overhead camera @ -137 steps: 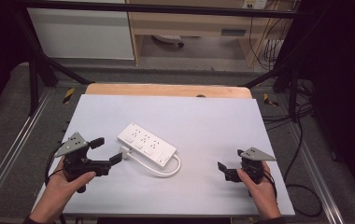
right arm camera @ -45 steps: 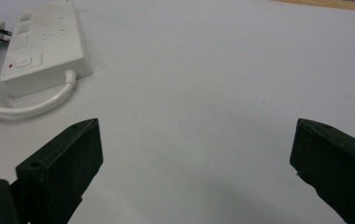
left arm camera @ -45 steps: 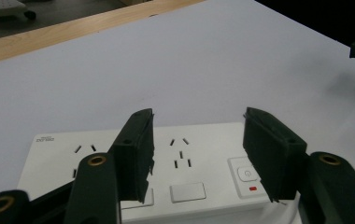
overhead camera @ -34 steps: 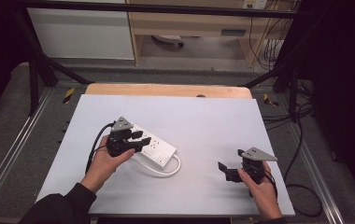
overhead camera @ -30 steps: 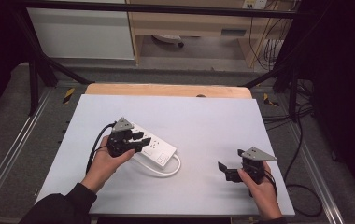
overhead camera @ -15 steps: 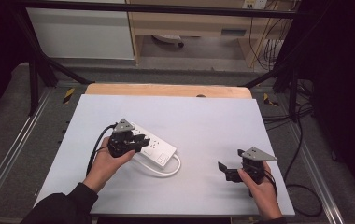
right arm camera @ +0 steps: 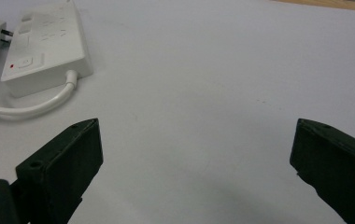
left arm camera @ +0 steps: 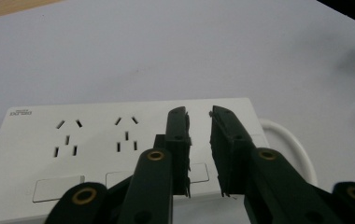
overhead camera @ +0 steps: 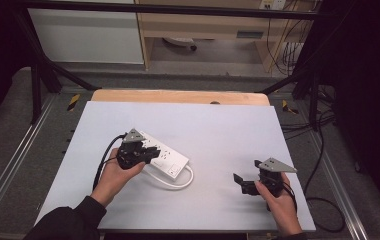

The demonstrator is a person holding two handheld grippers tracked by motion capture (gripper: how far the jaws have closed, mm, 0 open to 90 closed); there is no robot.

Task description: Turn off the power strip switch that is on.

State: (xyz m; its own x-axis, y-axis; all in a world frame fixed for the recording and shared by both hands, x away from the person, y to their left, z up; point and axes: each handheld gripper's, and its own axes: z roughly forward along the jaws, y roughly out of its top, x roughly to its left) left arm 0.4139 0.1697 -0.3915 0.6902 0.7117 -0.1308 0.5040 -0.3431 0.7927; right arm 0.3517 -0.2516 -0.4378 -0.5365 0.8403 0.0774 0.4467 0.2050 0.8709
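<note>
Jaws on my left gripper [left arm camera: 199, 154] stand close together with a narrow gap between them; they have just been closing, and nothing I can make out sits in that gap. They hover over the right-hand part of the white power strip [left arm camera: 96, 144], above its row of flat switches, and I cannot tell whether the tips touch the casing. Their lower ends hide part of the strip's near edge. In the high view the left gripper [overhead camera: 150, 154] covers the left end of the power strip [overhead camera: 170, 159], so that end is hidden there.

My right gripper [right arm camera: 194, 172] has its jaws spread wide over bare table [right arm camera: 213, 70], holding nothing. From the high view it [overhead camera: 243, 182] sits near the right, well apart from the strip, with my hand [overhead camera: 278, 205] wrapped around its body.

Farther off, the strip lies slantwise left of the table's middle. Its white cord [overhead camera: 178, 180] loops out from the right end and curls back along the near side; where the cord ends stays hidden under my left hand [overhead camera: 113, 175].
</note>
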